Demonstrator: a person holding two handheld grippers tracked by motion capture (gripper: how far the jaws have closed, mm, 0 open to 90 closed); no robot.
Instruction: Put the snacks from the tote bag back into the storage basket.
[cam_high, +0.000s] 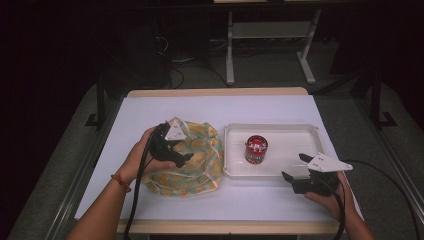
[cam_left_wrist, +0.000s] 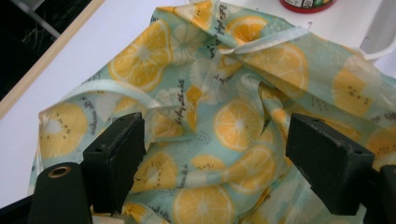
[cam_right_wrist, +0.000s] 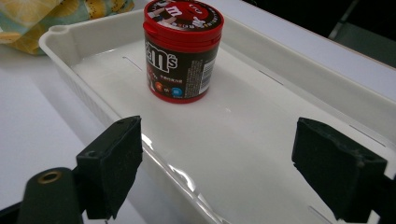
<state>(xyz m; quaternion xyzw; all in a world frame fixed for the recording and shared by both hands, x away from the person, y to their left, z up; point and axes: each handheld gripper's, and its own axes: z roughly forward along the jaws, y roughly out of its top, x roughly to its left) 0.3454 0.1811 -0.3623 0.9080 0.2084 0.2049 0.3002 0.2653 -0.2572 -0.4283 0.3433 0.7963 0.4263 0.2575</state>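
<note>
Both tongs are open: the left gripper (cam_high: 176, 150) hovers over the soft, limp cloth bag (cam_left_wrist: 224, 116), best pinched at a fold or strap, while the right gripper (cam_high: 296, 168) faces the stiff, probably light candy jar (cam_right_wrist: 182, 51) upright in the white tray (cam_high: 295, 131).

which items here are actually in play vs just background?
In play (judging by where the grippers point):
- fruit-print bag, under the open left gripper
- candy tub, upright in the white tray
- open right gripper, at the tray's near edge

Background:
- desk frame
- floor cables
</note>
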